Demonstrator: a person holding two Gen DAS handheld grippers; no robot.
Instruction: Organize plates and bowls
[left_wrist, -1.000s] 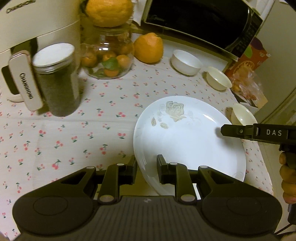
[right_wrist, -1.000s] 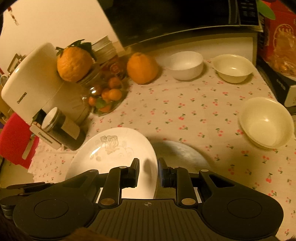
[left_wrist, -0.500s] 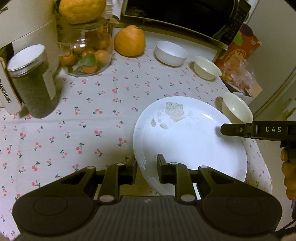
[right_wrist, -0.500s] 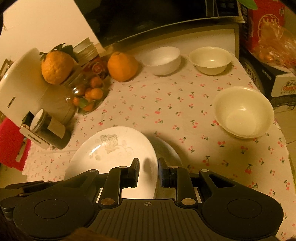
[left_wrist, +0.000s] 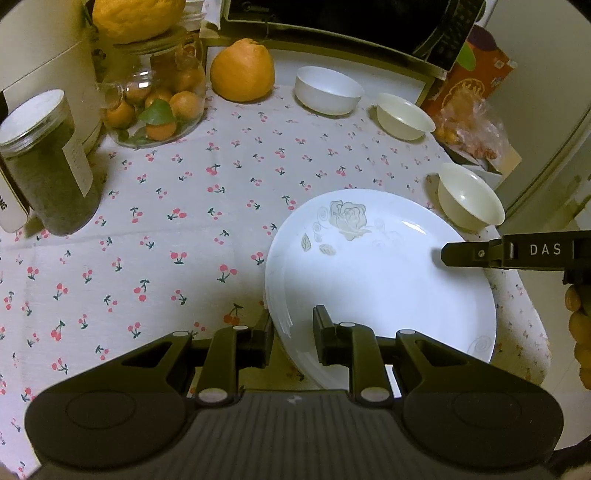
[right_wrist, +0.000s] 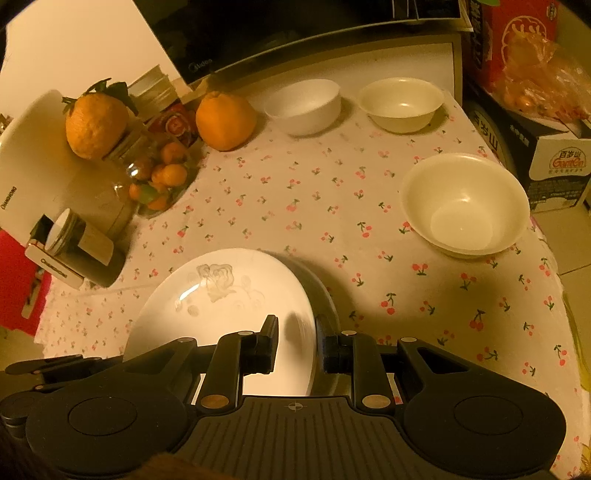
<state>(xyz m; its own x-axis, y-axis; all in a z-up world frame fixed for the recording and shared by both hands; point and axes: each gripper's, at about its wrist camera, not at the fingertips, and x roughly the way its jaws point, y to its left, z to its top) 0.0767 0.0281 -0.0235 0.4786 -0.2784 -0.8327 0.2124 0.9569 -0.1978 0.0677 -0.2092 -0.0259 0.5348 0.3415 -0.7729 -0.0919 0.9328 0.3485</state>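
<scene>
Rose-print plate (left_wrist: 384, 280) clamped at opposite rims by left gripper (left_wrist: 293, 336) and right gripper (right_wrist: 297, 343), above cherry-print tabletop (left_wrist: 177, 206).

plate (left_wrist: 384, 280) carried lower, nearer the cream bowl (right_wrist: 465, 205)

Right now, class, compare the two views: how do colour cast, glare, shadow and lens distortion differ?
Left wrist view: near-neutral white light, a small glare streak on the plate, edges bowed by the fisheye. Right wrist view: strong yellow-orange cast, a dark shadow on the tablecloth right of the plate, the same curved distortion and black corners.
</scene>
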